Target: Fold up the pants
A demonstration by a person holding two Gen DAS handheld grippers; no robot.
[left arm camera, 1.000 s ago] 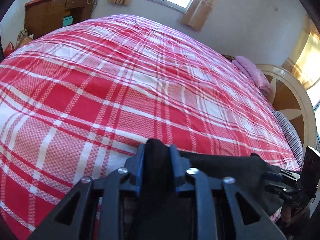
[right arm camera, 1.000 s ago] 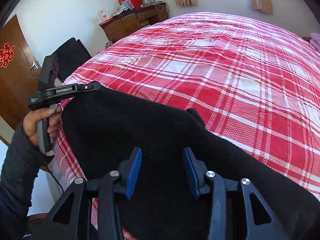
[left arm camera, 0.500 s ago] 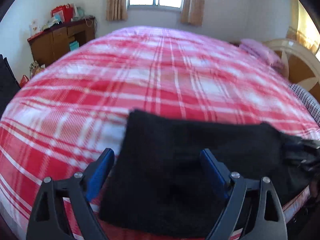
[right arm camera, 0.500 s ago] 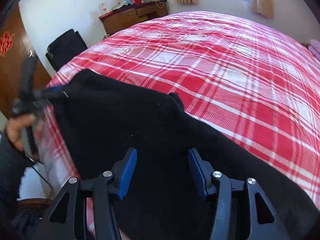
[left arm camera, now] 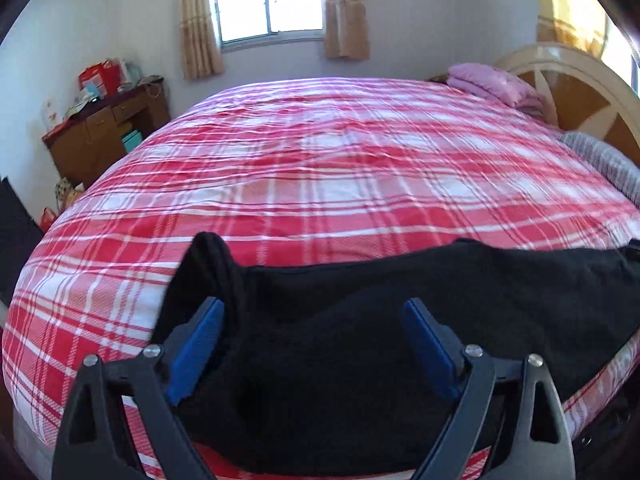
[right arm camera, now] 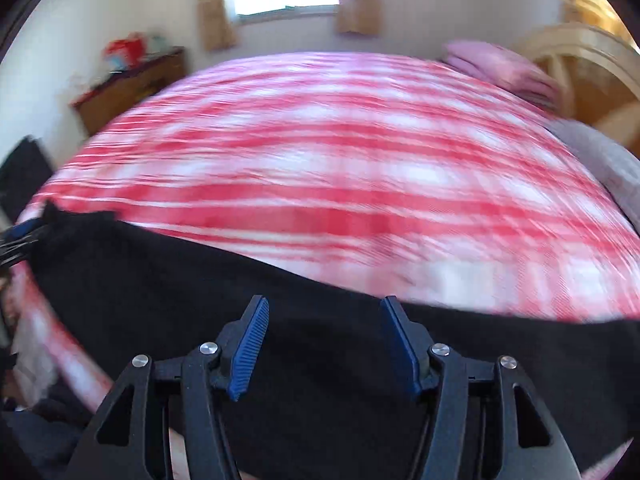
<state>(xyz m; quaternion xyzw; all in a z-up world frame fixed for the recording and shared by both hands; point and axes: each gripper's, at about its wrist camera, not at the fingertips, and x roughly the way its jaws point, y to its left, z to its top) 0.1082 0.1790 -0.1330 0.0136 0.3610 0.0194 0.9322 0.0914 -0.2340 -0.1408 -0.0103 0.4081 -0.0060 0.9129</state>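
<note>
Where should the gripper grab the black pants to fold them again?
Probably at the raised corner of the black pants on their left end, coming in from the near edge of the bed. That corner stands up off the cover, so a finger can slip under it. The rest lies flat. The left gripper is opening right over the cloth, gripping nothing.
</note>
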